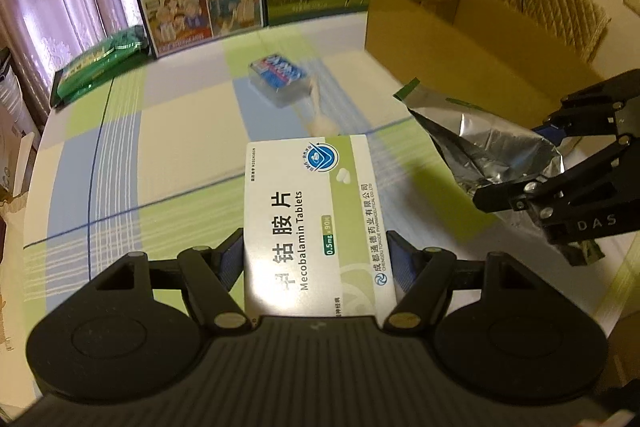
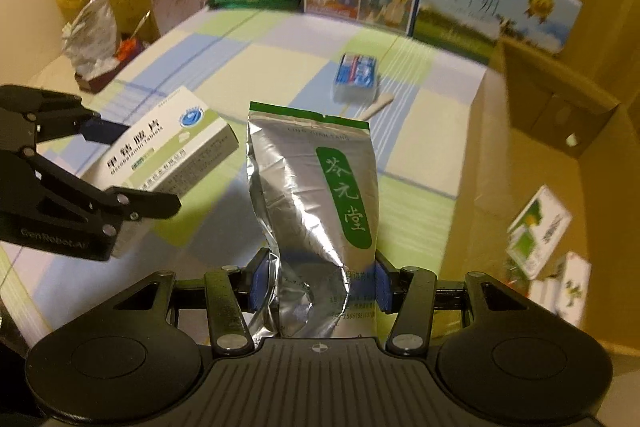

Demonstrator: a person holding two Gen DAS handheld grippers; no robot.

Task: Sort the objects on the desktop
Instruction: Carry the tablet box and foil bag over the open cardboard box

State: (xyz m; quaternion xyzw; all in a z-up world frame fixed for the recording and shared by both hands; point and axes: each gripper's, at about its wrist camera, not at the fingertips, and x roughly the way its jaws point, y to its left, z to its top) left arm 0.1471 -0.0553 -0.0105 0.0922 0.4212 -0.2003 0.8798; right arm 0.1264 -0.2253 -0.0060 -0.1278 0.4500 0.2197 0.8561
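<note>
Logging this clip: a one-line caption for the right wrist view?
Right gripper holds a foil pouch near the cardboard box; left gripper holds a tablet box.

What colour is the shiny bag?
Silver foil bag with a green label, clearest in the right wrist view.

Tablet box [image 1: 316,227] reads "Mecobalamin Tablets, 0.5mg".

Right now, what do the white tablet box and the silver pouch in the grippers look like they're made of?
Tablet box: looks like thin printed cardboard with a slightly glossy coat; flat faces, sharp folded edges and a soft sheen on top. Silver pouch: appears to be metallised foil or foil laminate, shiny; it mirrors light, holds sharp crinkles and carries a green printed label. Whether plastic backs the foil cannot be told.
</note>
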